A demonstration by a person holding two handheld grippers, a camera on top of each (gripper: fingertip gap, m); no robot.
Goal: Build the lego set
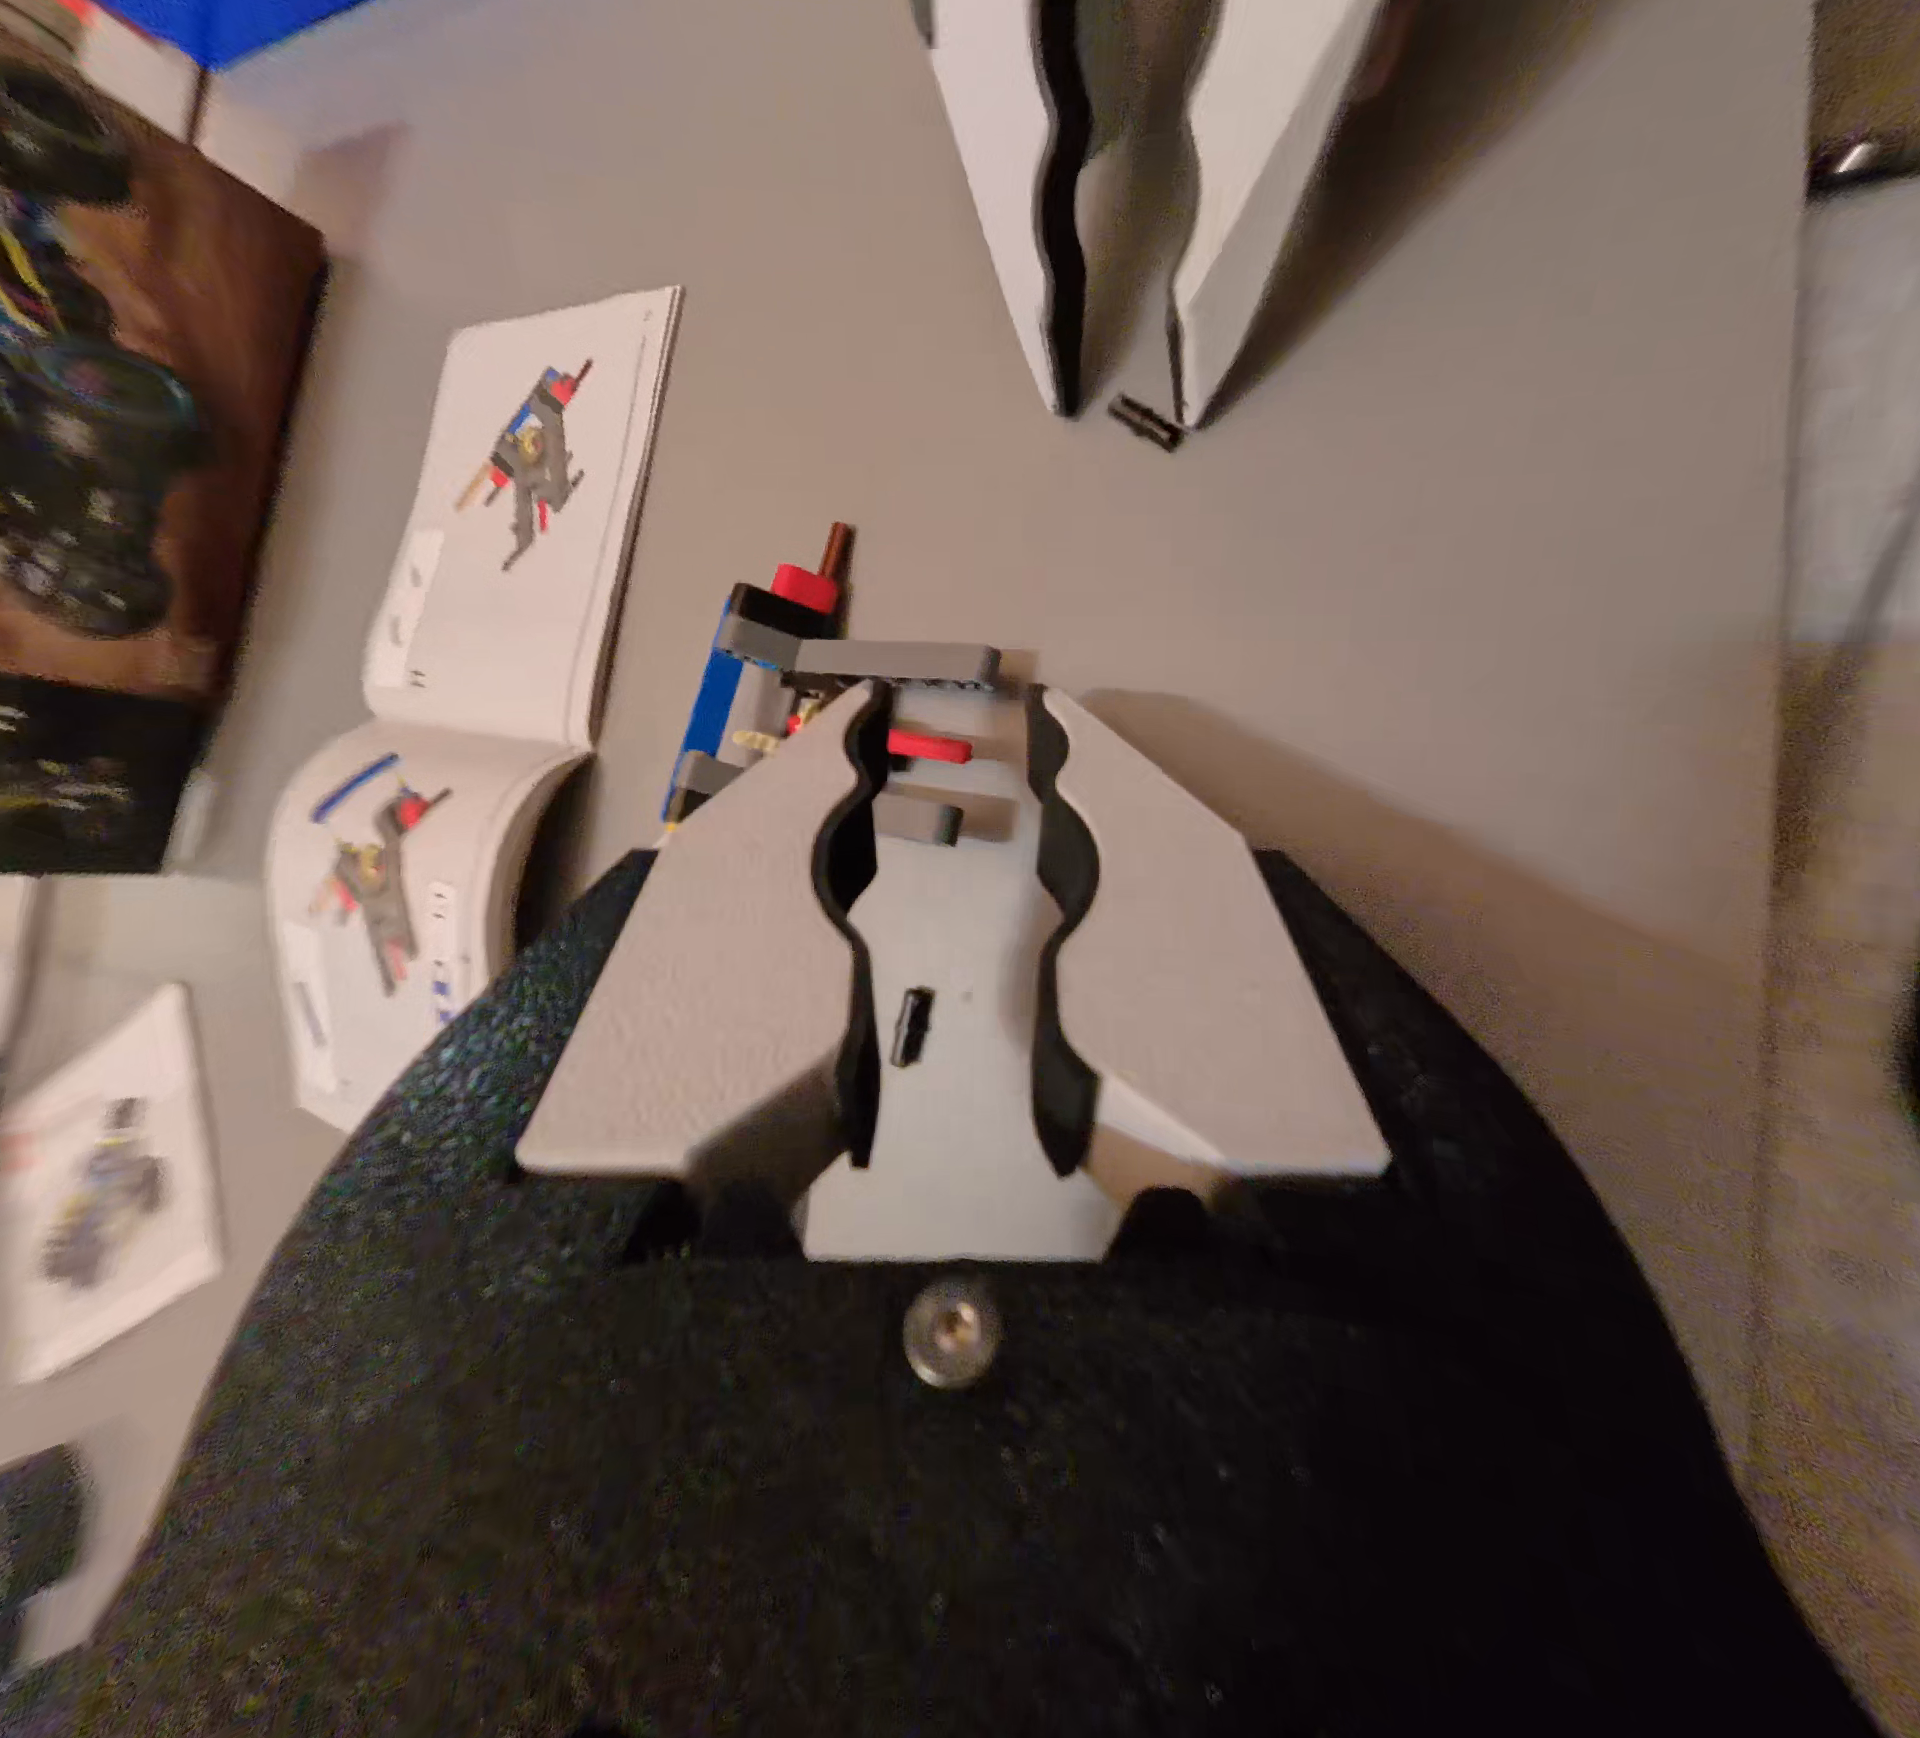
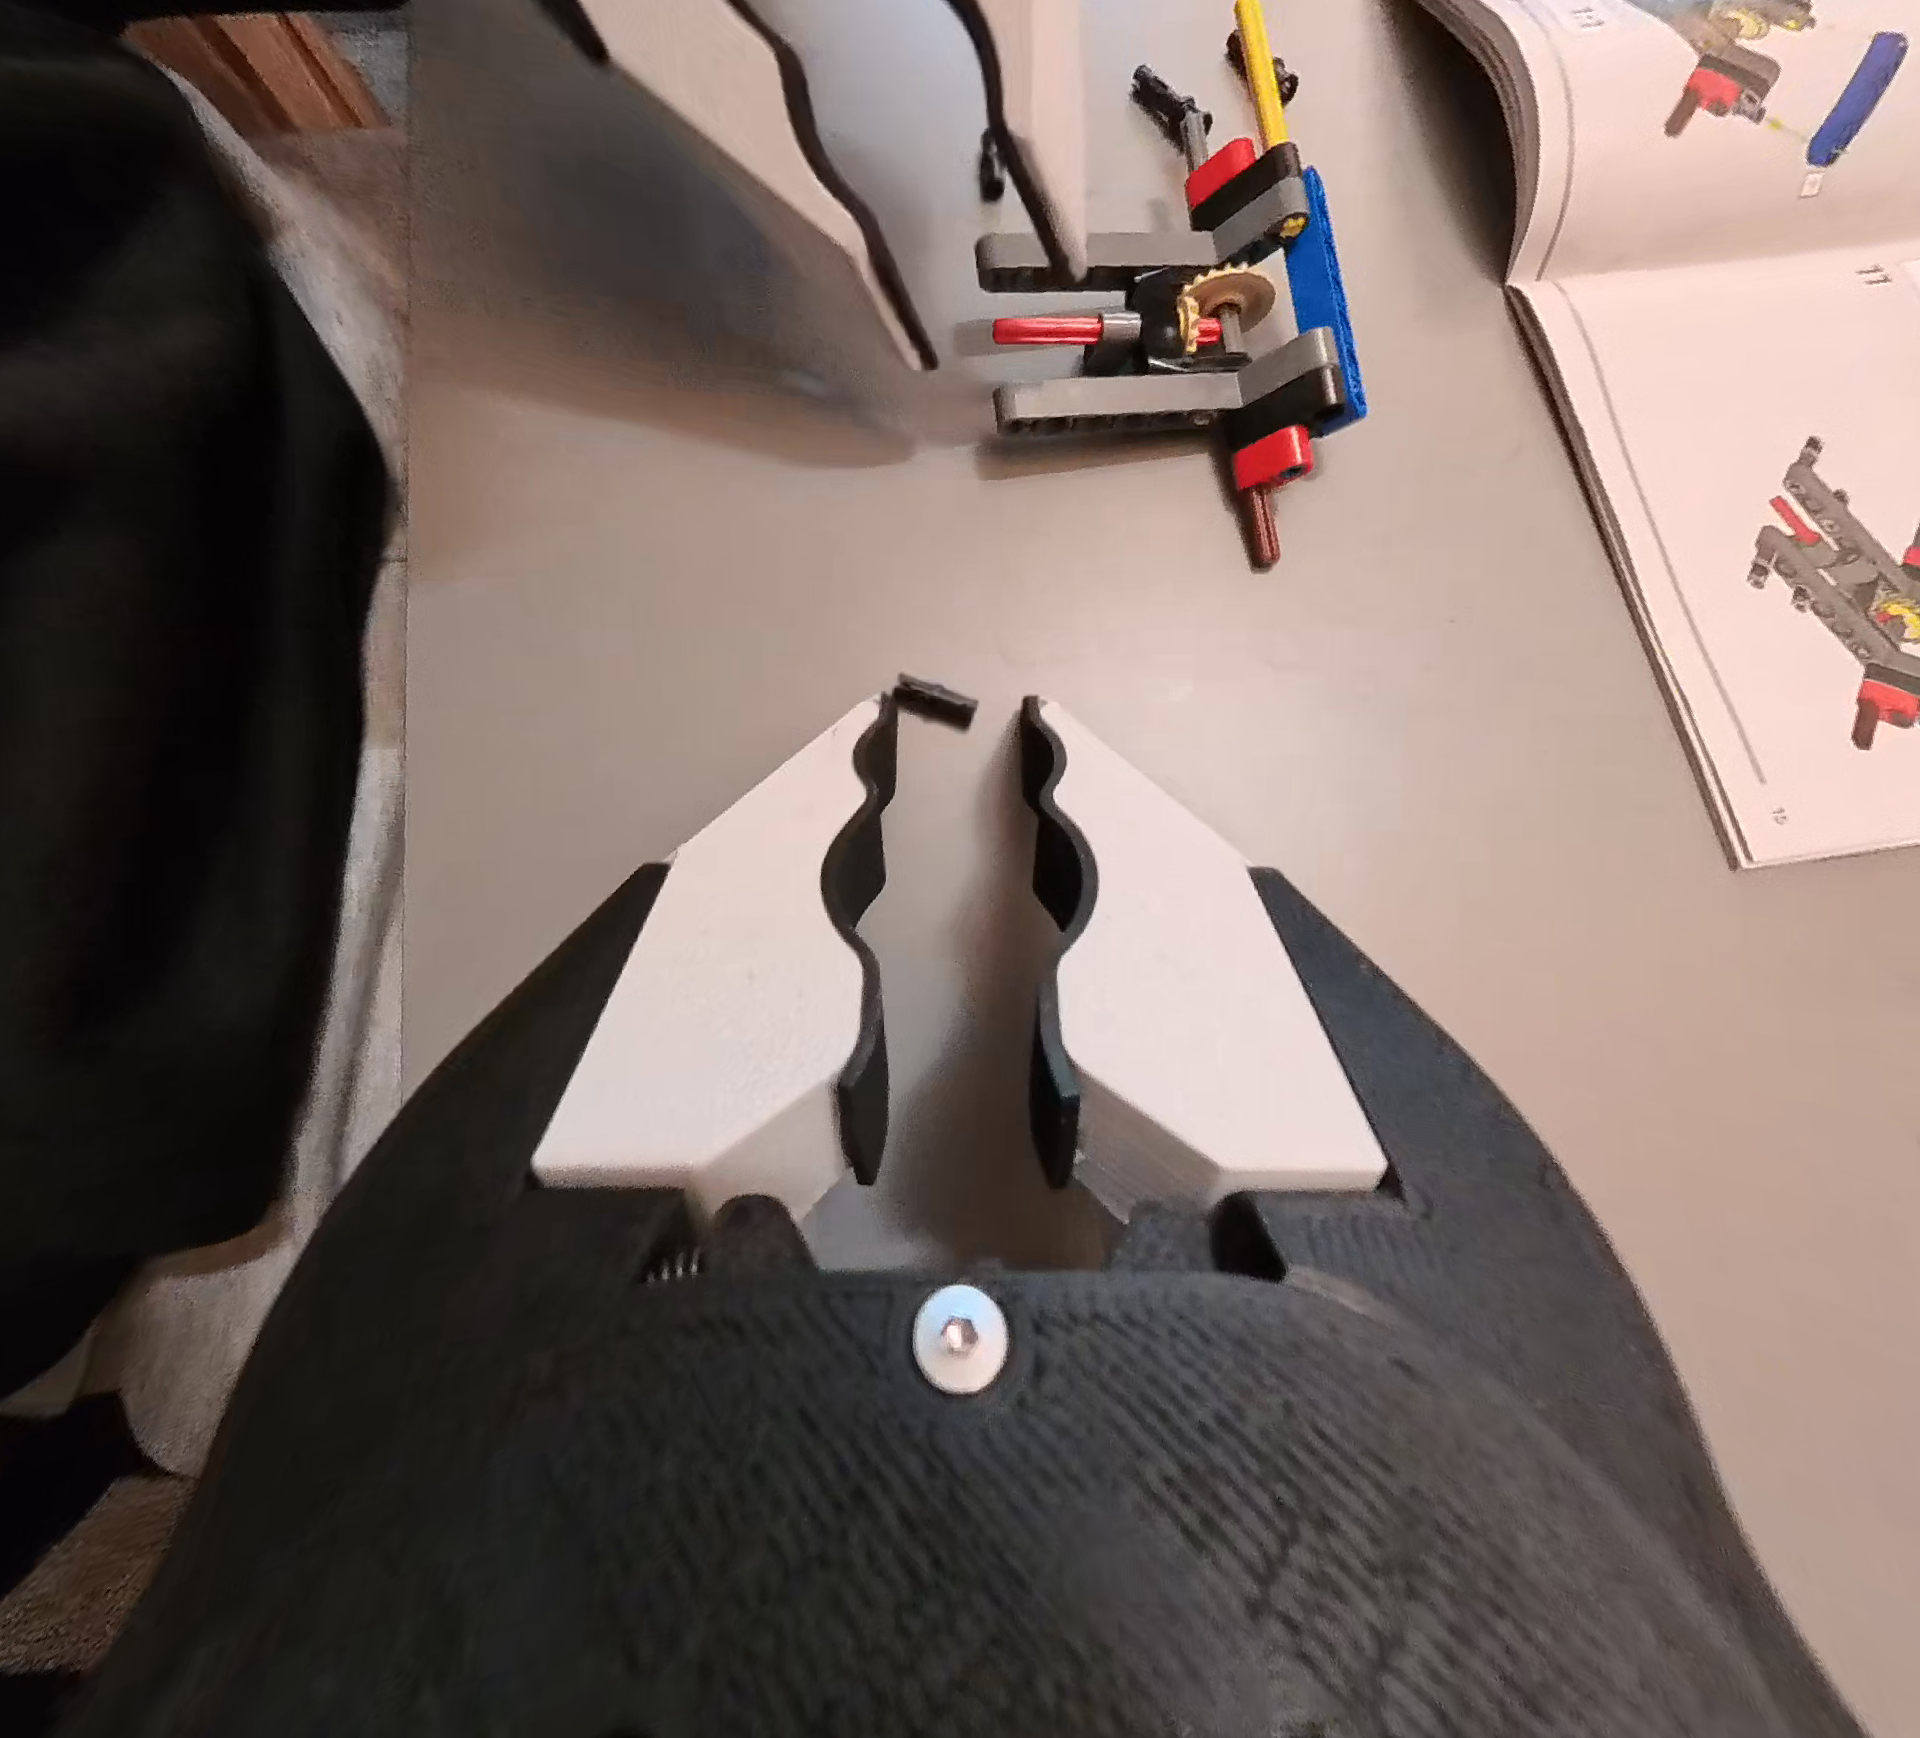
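lego assembly [image 2: 1174, 327], built of grey beams, a blue plate, red pieces and a tan gear, is lying on the grey table [image 2: 1143, 753] just beside the open instruction booklet [image 2: 1714, 338]. left gripper [image 1: 956, 701] is hovering over the assembly's grey beams with its jaws parted, gripping nothing. right gripper [image 2: 956, 717] is sitting low over the table, well apart from the assembly, jaws spread; a small black pin [image 2: 935, 701] is lying at its fingertips, seemingly touching one tip but not pinched. another black pin [image 1: 912, 1026] is lying on the table between the left fingers.
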